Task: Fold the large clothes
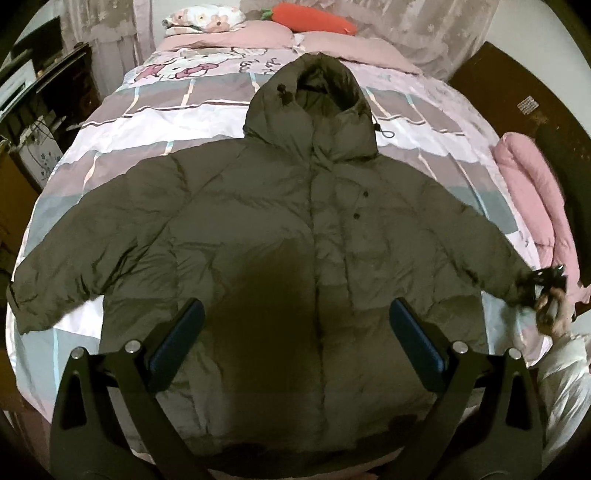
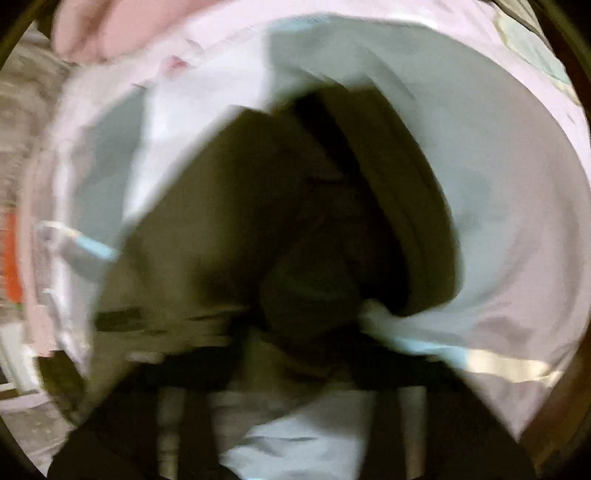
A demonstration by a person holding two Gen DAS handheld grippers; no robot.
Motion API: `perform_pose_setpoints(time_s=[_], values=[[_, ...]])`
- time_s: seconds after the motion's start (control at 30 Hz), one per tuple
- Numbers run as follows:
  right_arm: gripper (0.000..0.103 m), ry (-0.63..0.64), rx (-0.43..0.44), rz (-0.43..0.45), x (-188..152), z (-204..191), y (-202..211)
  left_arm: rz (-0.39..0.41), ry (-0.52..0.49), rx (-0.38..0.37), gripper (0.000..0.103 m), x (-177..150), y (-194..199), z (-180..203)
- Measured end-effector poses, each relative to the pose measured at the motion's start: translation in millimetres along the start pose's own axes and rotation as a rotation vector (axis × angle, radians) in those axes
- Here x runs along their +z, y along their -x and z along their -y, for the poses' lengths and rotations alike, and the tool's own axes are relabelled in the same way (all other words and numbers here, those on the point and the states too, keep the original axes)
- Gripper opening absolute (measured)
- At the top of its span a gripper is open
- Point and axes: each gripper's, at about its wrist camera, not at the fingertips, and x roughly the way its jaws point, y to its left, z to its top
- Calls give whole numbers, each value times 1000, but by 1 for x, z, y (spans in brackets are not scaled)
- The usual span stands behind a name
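Observation:
An olive-green hooded puffer jacket (image 1: 280, 229) lies flat on the bed, front up, hood toward the headboard, both sleeves spread out. My left gripper (image 1: 295, 325) hovers over the jacket's lower front, wide open and empty, with blue pads (image 1: 184, 325). My right gripper (image 1: 543, 291) is at the cuff of the sleeve on the right and appears closed on it. The right wrist view is heavily blurred: it shows the dark sleeve cuff (image 2: 306, 258) close up between the fingers over the sheet.
The bed has a pink, grey and white checked sheet (image 1: 184, 122). Pink pillows and an orange carrot plush (image 1: 314, 18) lie at the head. A rolled pink quilt (image 1: 532, 206) lies at the right edge. Dark furniture stands at both sides.

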Motion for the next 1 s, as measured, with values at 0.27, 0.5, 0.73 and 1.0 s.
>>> perform_pose_setpoints(time_s=[0.27,0.5,0.73,1.0], values=[[7,414,360,150,-78,-103,90,-6,64,-26,101,0,4,-16],[15,997,504,-255,-286,-186,109,-12,56,20,101,0,-2,-18],[79,1004,455,-394,-320,-201,95,-57,80,68,101,10,-20,-38],[87,807,196,-302,-281,-195,48,-250,176,-119,101,16,-97,-39]])
